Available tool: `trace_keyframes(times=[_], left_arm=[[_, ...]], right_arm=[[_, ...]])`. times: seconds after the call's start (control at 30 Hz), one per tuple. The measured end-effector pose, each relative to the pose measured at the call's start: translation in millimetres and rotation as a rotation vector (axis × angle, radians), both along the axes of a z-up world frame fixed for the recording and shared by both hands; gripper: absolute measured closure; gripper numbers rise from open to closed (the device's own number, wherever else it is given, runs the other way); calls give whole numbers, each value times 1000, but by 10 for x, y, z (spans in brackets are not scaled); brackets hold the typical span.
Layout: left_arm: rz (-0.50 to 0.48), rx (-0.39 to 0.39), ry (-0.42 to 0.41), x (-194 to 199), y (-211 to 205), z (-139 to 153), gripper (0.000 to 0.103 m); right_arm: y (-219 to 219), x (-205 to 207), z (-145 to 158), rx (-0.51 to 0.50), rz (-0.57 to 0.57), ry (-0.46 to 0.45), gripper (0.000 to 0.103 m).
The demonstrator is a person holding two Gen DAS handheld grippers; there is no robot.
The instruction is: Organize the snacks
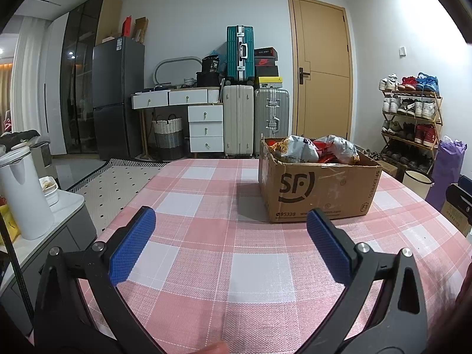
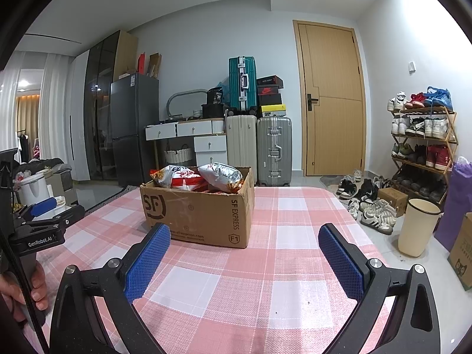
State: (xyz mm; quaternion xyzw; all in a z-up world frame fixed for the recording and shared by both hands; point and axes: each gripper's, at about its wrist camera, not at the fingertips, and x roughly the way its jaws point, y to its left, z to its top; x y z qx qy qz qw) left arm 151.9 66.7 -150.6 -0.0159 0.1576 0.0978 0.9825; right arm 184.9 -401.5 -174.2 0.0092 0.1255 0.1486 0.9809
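A lived-in home, a mix of dining and storage room. Ahead of the right gripper [image 2: 244, 237] a tabletop [image 2: 295, 215] in pink checked cloth carries a box [image 2: 200, 215] of snack bags [image 2: 219, 175]. Beyond it stand suitcases [image 2: 273, 150], stacked shoeboxes [image 2: 270, 94] and a wooden door [image 2: 333, 100]. To the right is a shoe rack [image 2: 424, 141] with loose sneakers [image 2: 374, 209] on the floor. To the left are a fridge [image 2: 132, 129], white drawers [image 2: 194, 135], a laundry basket [image 2: 178, 155] and curtains [image 2: 51, 112].

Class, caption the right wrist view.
Open right gripper faces brown cardboard box of snack bags on pink checked tablecloth.
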Motion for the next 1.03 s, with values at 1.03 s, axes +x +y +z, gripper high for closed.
trace_keyframes(times=[1.03], left_arm=[[-5, -4, 0, 35, 18, -2, 1]], right_arm=[[-5, -2, -2, 0, -1, 0, 1]])
